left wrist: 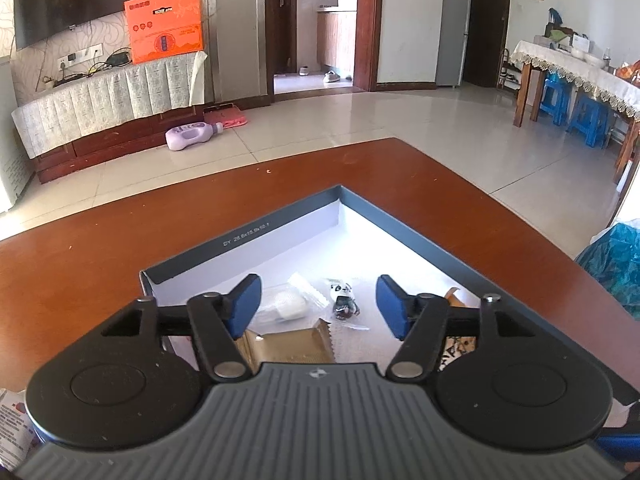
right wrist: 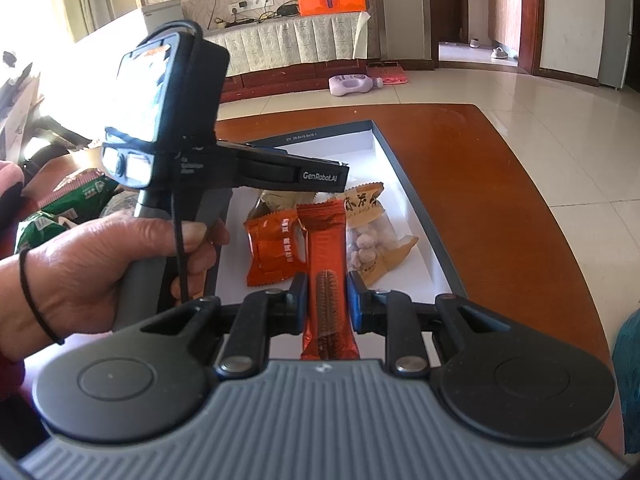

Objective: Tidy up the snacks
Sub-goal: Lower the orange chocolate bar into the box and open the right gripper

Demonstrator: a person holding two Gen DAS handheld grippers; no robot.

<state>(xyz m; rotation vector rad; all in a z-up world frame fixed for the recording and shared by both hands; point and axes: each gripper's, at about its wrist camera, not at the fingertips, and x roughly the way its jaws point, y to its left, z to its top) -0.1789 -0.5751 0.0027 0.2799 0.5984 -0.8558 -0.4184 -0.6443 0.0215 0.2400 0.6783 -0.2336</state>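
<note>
A shallow box (left wrist: 256,236) with a dark rim and a white inside lies on the brown table. My left gripper (left wrist: 319,306) hangs open over it with nothing between its blue pads. Under it lie a clear packet with a white sweet (left wrist: 286,306), a small panda packet (left wrist: 342,300) and a gold wrapper (left wrist: 288,346). My right gripper (right wrist: 327,300) is shut on a long orange-red snack bar (right wrist: 326,248) at the near end of the box (right wrist: 404,176). Beside the bar lie an orange packet (right wrist: 272,248) and a bag of pale nuts (right wrist: 368,240).
A hand (right wrist: 120,256) holds the left tool over the box's left side. Green snack bags (right wrist: 68,200) lie to the left of the box, and a teal bag (left wrist: 616,264) sits at the table's right edge. Bare tabletop (left wrist: 400,168) stretches beyond the box.
</note>
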